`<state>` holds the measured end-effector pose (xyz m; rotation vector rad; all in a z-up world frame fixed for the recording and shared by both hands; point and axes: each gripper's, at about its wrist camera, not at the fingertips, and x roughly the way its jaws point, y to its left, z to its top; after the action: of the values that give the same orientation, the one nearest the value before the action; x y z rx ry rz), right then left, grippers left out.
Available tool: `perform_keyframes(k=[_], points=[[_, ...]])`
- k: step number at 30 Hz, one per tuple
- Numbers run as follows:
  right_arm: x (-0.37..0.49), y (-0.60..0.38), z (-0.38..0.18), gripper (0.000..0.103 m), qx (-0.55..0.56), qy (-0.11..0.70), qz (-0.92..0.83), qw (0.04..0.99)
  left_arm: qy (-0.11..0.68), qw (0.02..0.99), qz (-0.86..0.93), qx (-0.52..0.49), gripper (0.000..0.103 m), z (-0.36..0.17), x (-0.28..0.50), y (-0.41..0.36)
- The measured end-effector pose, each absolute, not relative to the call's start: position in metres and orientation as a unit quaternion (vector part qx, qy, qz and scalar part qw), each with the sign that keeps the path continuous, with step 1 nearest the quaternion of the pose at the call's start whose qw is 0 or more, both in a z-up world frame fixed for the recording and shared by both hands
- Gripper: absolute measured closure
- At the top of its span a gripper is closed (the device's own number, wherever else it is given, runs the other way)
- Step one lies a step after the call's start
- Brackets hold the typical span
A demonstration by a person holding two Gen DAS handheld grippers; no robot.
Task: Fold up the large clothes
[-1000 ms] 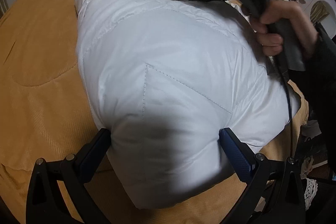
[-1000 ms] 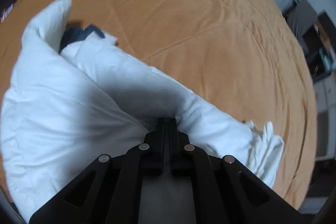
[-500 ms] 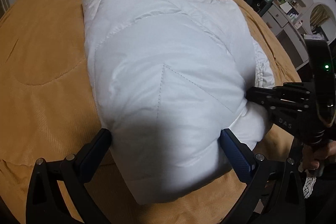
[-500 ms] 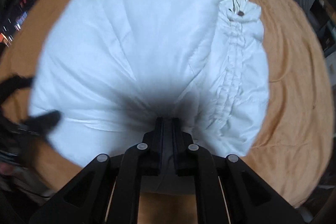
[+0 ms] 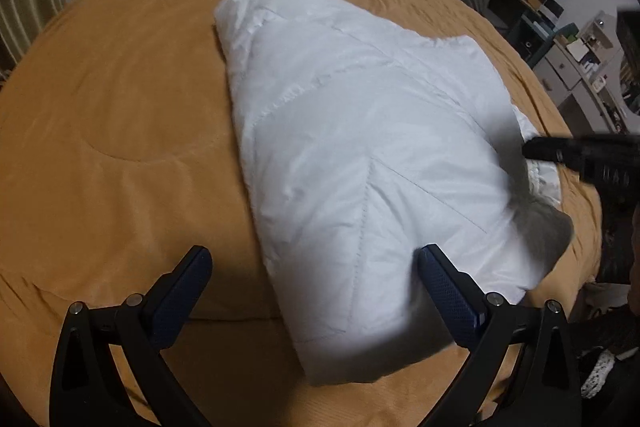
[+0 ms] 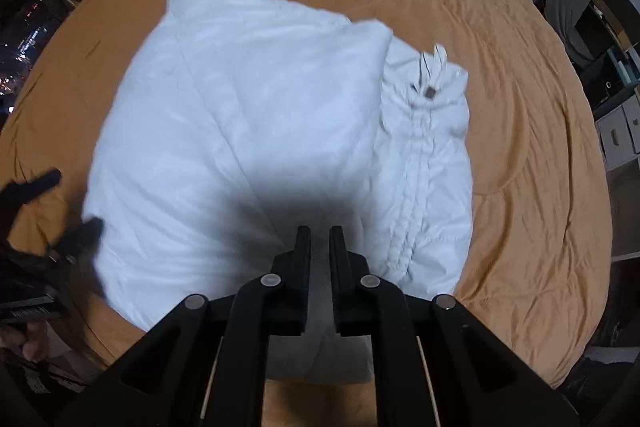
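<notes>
The folded jacket (image 5: 360, 155) lies on the bed (image 5: 120, 115), towards its near right part. In the left wrist view the left tool (image 5: 316, 283) hangs over the jacket's near end, one finger on the jacket, the other over the cover to its left. The right tool (image 6: 320, 243) stands above the jacket's near right edge. Shelves (image 5: 560, 39) stand beyond the bed's right side.
</notes>
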<state>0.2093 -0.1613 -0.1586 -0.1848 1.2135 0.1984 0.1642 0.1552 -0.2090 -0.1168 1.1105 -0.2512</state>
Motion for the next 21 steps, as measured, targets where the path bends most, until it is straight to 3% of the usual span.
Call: perform_keyframes(k=[5,8,11,12,13,15,18,21], points=[[0.247,-0.122,-0.134,0.091,-0.06,0.533,0.14,0.832,0.534,0.828,-0.17,-0.001,0.0,-0.216,0.155,0.119],[0.287,-0.114,-0.162,0.087,-0.06,0.552,0.122,0.822,0.536,0.826,-0.174,-0.001,0.0,-0.217,0.156,0.118],[0.318,-0.132,-0.195,0.091,-0.107,0.566,0.025,0.817,0.547,0.816,-0.179,-0.054,0.001,-0.213,0.158,0.134],[0.321,-0.142,-0.198,0.09,-0.129,0.558,-0.02,0.819,0.538,0.821,-0.174,-0.074,0.001,-0.207,0.157,0.142],[0.32,-0.152,-0.196,0.083,-0.148,0.548,-0.065,0.821,0.516,0.837,-0.161,-0.086,0.001,-0.195,0.155,0.151],[0.312,-0.175,-0.186,0.083,-0.124,0.549,-0.097,0.821,0.472,0.869,-0.122,-0.086,0.001,-0.176,0.155,0.166],[0.282,-0.19,-0.16,0.083,0.005,0.559,0.012,0.829,0.471,0.876,-0.073,-0.076,0.001,-0.176,0.164,0.176],[0.243,-0.168,-0.144,0.081,0.003,0.558,0.094,0.825,0.52,0.848,-0.074,-0.068,0.0,-0.206,0.176,0.167]])
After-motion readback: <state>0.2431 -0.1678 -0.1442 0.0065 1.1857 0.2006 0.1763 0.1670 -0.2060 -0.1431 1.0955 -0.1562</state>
